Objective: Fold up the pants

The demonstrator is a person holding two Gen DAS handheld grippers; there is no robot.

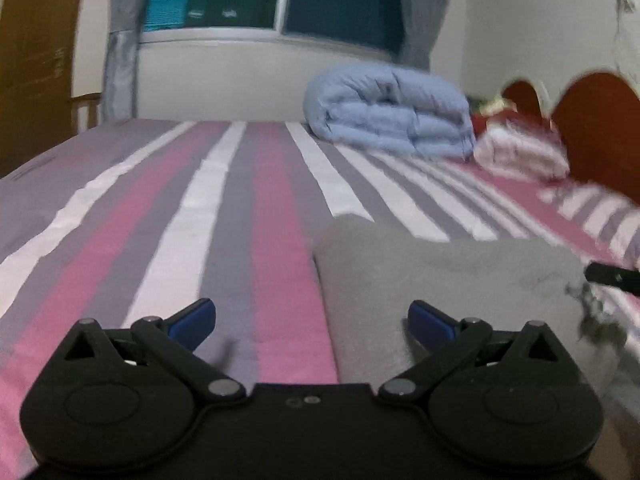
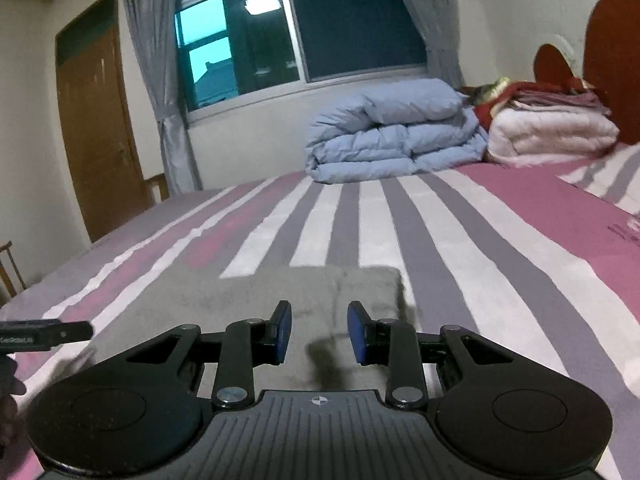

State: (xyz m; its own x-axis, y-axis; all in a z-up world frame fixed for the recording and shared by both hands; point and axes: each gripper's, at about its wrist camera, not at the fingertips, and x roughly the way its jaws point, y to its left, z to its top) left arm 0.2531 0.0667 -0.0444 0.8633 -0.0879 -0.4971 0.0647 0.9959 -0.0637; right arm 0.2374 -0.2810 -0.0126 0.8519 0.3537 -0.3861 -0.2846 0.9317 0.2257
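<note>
- Left tool (image 1: 312, 322): jaws spread wide, blue pads (image 1: 194, 320) far apart, nothing between them; it hangs above the bed with its left pad over the sheet and its right pad over the near left part of the pants.
- Right tool (image 2: 319, 332): jaws partly apart with a clear gap between the blue pads (image 2: 283, 330); no cloth is gripped, and the pads stand over the grey fabric without pressing it.
- Pants (image 2: 288, 304): grey, folded into a flat, roughly rectangular stack lying on the bed close in front of both tools; in the left wrist view they (image 1: 440, 280) fill the lower right, with a rounded fold at the far left corner.
- Bed (image 1: 168, 216): covered by a sheet striped in pink, grey and white.
- Blue quilt (image 2: 396, 136): folded, at the far end of the bed under the window (image 2: 288, 28).
- White bedding (image 2: 552, 132): a folded stack just right of the blue quilt, before the red-brown headboard (image 2: 612, 52).
- Door (image 2: 96, 128): brown wood, in the left wall.
</note>
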